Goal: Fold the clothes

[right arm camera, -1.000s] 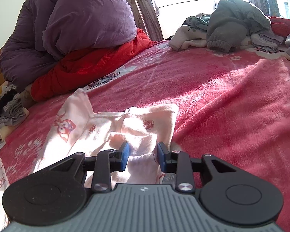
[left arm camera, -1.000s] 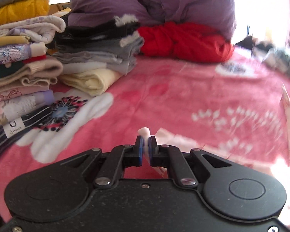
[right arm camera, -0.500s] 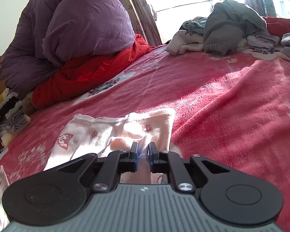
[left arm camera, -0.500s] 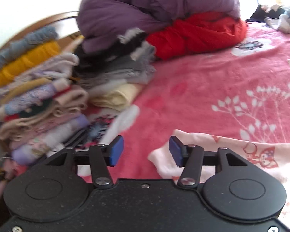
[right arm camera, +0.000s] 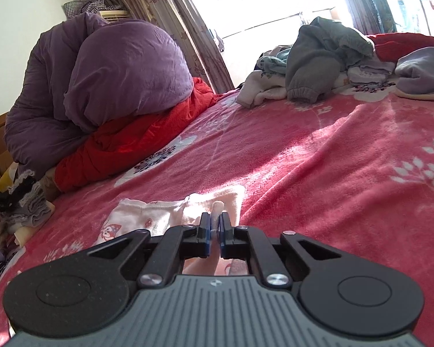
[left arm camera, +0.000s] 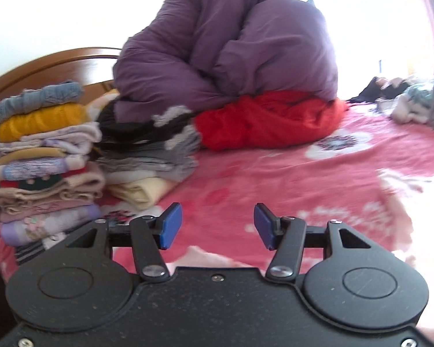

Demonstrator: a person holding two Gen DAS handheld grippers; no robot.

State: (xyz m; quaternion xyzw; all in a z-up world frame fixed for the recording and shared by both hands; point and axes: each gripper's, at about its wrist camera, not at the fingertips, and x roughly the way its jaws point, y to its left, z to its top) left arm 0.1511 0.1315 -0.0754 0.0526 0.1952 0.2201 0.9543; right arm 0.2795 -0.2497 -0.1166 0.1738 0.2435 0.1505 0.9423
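The right hand-held gripper (right arm camera: 214,232) is pinching a fold of the pale pink printed cotton garment (right arm camera: 159,215), lying low centre on the red fleece bed blanket (right arm camera: 318,173). The left hand-held gripper (left arm camera: 214,225) is standing open, empty.

**Counts on the bed**

Two grippers: left gripper (left arm camera: 214,225), right gripper (right arm camera: 214,232). One pink printed garment (right arm camera: 147,217) on the red blanket (right arm camera: 318,167). Two stacks of folded clothes at the headboard edge: tall stack (left arm camera: 43,162), about ten or more layers, exact number unclear; shorter stack (left arm camera: 150,156), roughly five. One purple duvet (left arm camera: 231,52), one red quilt (left arm camera: 269,118) under it. One loose heap of unfolded clothes (right arm camera: 327,57) at the far edge, items not countable.
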